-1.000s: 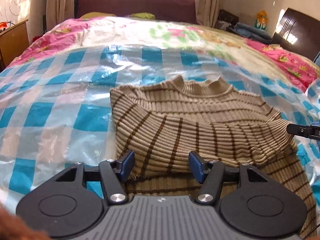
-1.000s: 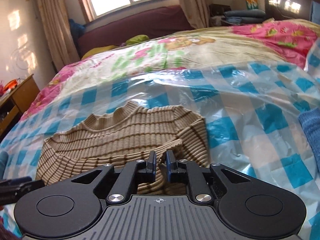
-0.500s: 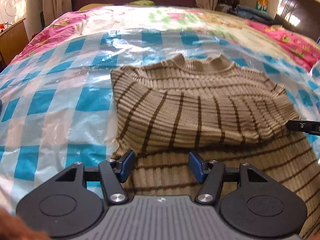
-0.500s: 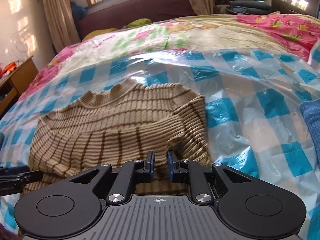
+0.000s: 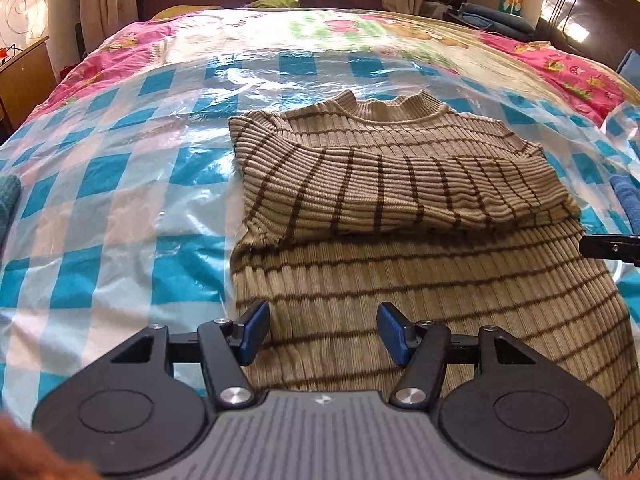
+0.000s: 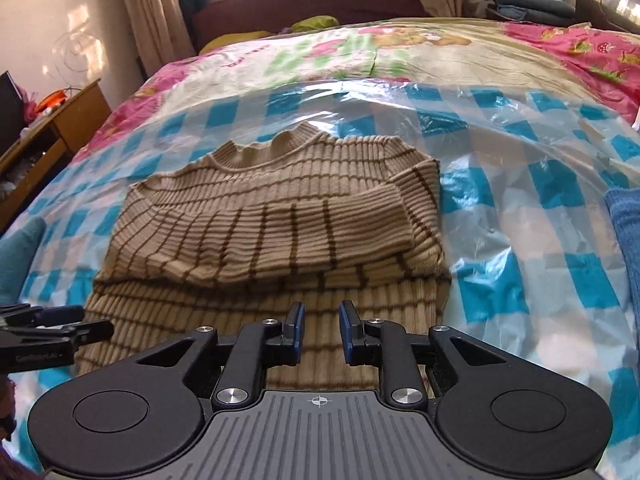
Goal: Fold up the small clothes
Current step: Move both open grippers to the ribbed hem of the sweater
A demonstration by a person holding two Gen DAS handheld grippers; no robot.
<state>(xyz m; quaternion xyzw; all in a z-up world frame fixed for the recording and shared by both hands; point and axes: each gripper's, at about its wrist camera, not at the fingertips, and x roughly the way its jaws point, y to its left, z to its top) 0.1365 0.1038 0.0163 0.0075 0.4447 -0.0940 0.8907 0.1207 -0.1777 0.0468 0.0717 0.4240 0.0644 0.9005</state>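
Observation:
A tan ribbed sweater with dark brown stripes (image 5: 400, 184) lies on the blue-checked plastic sheet (image 5: 120, 184), collar away from me, both sleeves folded across its chest. My left gripper (image 5: 322, 332) is open and empty, hovering over the sweater's lower left part. My right gripper (image 6: 320, 336) is open by a narrow gap and empty, over the sweater (image 6: 280, 216) near its lower right part. The tip of the right gripper shows at the right edge of the left wrist view (image 5: 612, 246); the left gripper shows at the left edge of the right wrist view (image 6: 44, 334).
The sheet (image 6: 520, 208) covers a bed with a pink floral quilt (image 5: 120, 44). A blue cloth (image 6: 626, 240) lies at the right, a teal cloth (image 5: 8, 200) at the left. A wooden nightstand (image 6: 60, 120) stands left of the bed.
Both grippers pulled back toward the sweater's hem, so more of its lower body shows. The right gripper let go of the sleeve and opened slightly. The left stayed open.

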